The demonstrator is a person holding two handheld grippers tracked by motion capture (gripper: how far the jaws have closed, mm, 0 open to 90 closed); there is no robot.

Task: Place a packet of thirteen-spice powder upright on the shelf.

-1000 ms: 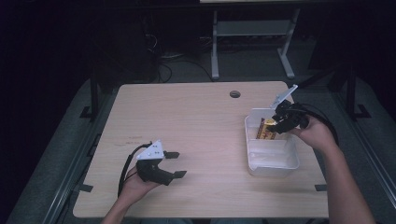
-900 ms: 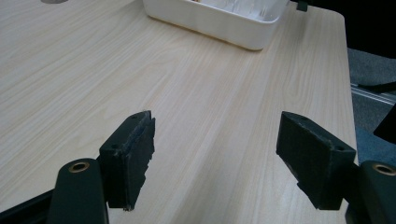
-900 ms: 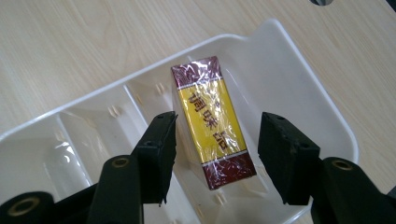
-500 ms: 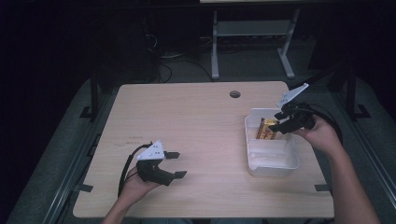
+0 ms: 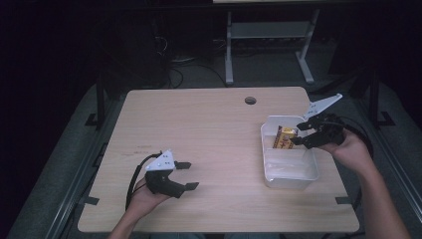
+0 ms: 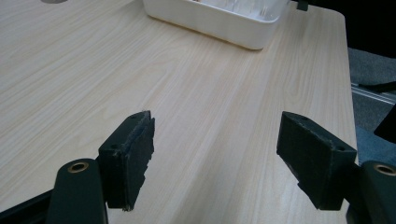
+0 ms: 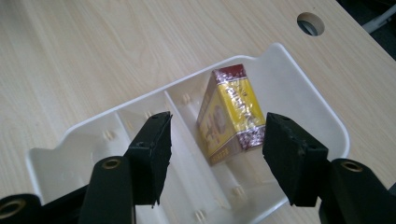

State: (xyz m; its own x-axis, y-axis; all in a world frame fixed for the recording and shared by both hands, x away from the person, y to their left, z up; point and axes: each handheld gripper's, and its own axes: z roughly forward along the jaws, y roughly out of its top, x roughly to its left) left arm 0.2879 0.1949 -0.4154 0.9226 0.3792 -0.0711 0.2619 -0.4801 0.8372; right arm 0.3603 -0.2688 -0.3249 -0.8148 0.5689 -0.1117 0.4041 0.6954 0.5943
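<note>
Yellow box (image 7: 229, 114) lies tilted in tray (image 5: 290, 174); right gripper (image 5: 300, 134) above, jaws apart, empty, likely released. Left gripper (image 5: 186, 175) idle, spread wide, empty.

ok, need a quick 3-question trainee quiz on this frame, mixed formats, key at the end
1. True or false: the right claw is shut on the yellow box.
2. Where does the yellow box sit? A) on bare table B) in the white divided tray C) in the left claw
3. Fill in: the left claw's jaws stand ____ over the wooden table.

Key: 1 false, its jaws stand apart above the box; 2 B; 3 open.
</note>
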